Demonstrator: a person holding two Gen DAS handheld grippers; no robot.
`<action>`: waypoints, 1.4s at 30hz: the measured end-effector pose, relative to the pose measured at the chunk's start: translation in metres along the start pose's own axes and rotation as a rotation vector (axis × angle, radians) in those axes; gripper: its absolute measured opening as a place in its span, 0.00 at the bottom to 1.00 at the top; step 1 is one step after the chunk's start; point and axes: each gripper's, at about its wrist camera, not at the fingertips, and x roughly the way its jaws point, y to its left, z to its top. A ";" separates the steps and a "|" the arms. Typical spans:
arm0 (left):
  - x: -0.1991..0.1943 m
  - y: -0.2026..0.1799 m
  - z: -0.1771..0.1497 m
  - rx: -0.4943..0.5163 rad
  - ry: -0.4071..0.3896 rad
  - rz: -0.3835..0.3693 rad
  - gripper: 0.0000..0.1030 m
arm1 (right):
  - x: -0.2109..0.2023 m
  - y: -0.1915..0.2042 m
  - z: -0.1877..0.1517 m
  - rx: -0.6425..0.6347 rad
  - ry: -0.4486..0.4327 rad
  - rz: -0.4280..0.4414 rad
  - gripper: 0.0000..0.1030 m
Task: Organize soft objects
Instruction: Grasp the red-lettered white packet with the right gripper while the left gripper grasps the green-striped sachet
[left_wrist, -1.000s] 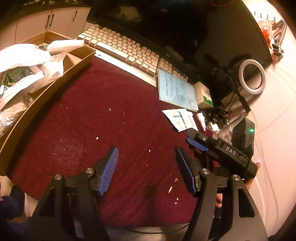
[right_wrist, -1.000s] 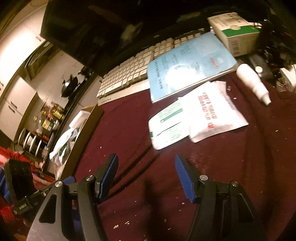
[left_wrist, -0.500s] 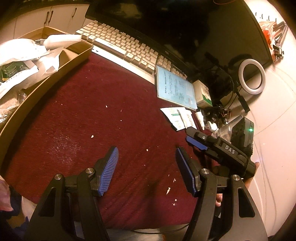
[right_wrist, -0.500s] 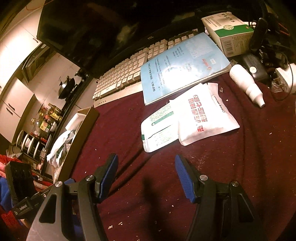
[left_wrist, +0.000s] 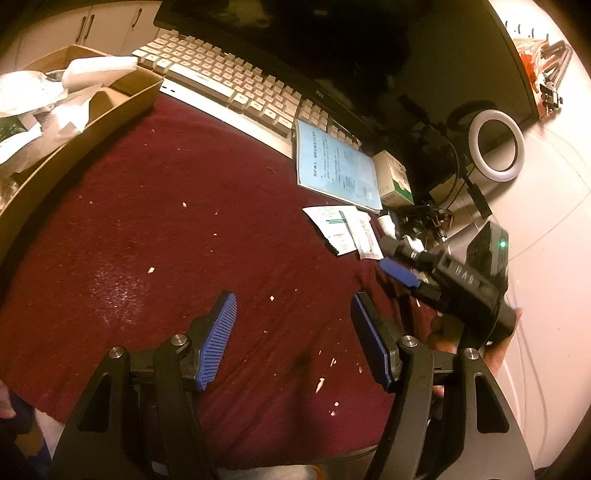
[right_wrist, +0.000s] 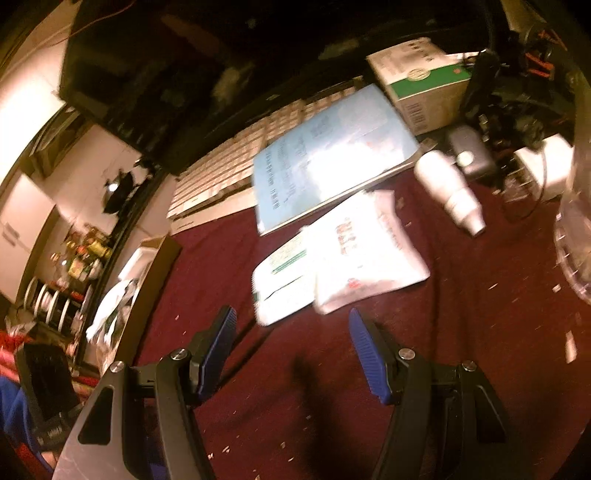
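Note:
Two soft white packets lie side by side on the dark red cloth: one with green print (right_wrist: 282, 282) (left_wrist: 330, 225) and one with red print (right_wrist: 365, 254) (left_wrist: 367, 236). My right gripper (right_wrist: 291, 328) is open and empty, just short of the packets' near edges; it also shows in the left wrist view (left_wrist: 400, 271). My left gripper (left_wrist: 293, 314) is open and empty over bare cloth. A cardboard box (left_wrist: 85, 125) (right_wrist: 153, 280) at the left holds several white soft packets (left_wrist: 44, 96).
A white keyboard (left_wrist: 236, 88) and a dark monitor (left_wrist: 332, 44) run along the back. A blue booklet (right_wrist: 332, 158) rests on the keyboard's right end, beside a green-and-white carton (right_wrist: 424, 81), a white bottle (right_wrist: 452, 192), cables and a ring light (left_wrist: 496, 146).
My right gripper has moved forward toward the two packets, which now sit nearer its fingertips. My left gripper has drifted slightly; the box has slid toward the left of its view.

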 end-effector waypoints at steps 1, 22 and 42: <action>0.002 0.000 0.000 -0.001 0.003 -0.002 0.63 | -0.005 0.003 0.006 -0.015 -0.013 -0.004 0.62; 0.050 -0.066 0.046 0.371 0.007 0.086 0.63 | 0.035 0.004 0.026 -0.255 0.019 -0.209 0.63; 0.162 -0.061 0.109 0.246 0.244 0.037 0.63 | 0.033 0.003 0.024 -0.282 0.010 -0.240 0.41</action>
